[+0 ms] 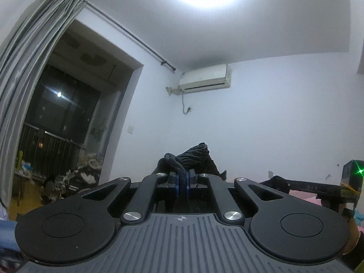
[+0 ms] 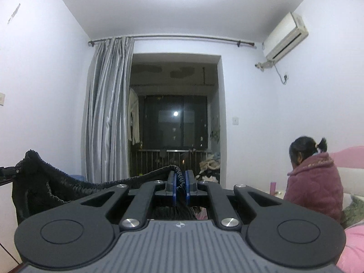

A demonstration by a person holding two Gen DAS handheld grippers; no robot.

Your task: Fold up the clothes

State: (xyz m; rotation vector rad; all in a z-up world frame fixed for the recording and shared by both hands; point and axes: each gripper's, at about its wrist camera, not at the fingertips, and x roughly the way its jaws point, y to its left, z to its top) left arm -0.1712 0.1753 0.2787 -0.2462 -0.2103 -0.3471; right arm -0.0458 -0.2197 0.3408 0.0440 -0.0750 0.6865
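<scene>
air ahead of both grippers is standing open up to the bare walls. black garment (image 2: 45,188) is stretching between left gripper (image 1: 181,183) and right gripper (image 2: 180,185), blocking the gap between them. seated person (image 2: 315,179) is crowding the right side near the pink bed (image 2: 355,250). curtain (image 2: 107,113) is hanging far off.
</scene>
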